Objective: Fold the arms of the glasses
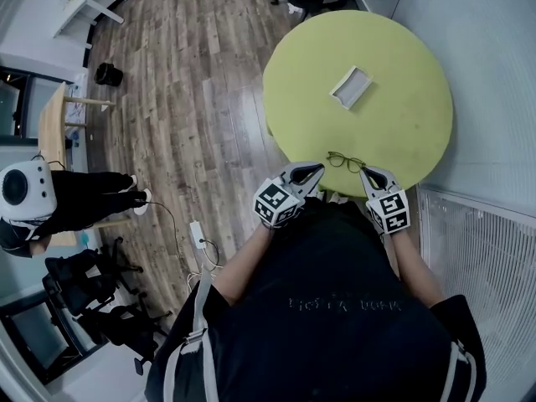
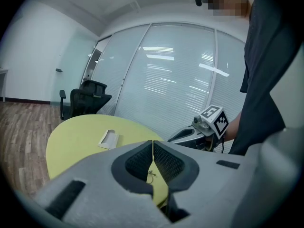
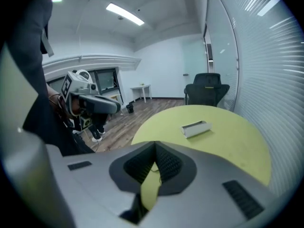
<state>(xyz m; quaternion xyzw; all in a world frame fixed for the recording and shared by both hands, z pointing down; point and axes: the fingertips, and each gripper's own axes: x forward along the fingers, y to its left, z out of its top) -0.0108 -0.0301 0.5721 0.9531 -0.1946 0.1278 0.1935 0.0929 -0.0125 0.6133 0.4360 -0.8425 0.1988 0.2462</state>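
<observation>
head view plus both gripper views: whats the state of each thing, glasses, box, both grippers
glasses: lying near the table's near edge, between the two gripper tips, seemingly not gripped; arms open or folded, too small to tell
white box: open side up, looks empty, apart from the glasses
left gripper: jaws shut, tips meeting, nothing between them
right gripper: jaws shut, tips meeting, nothing between them
</observation>
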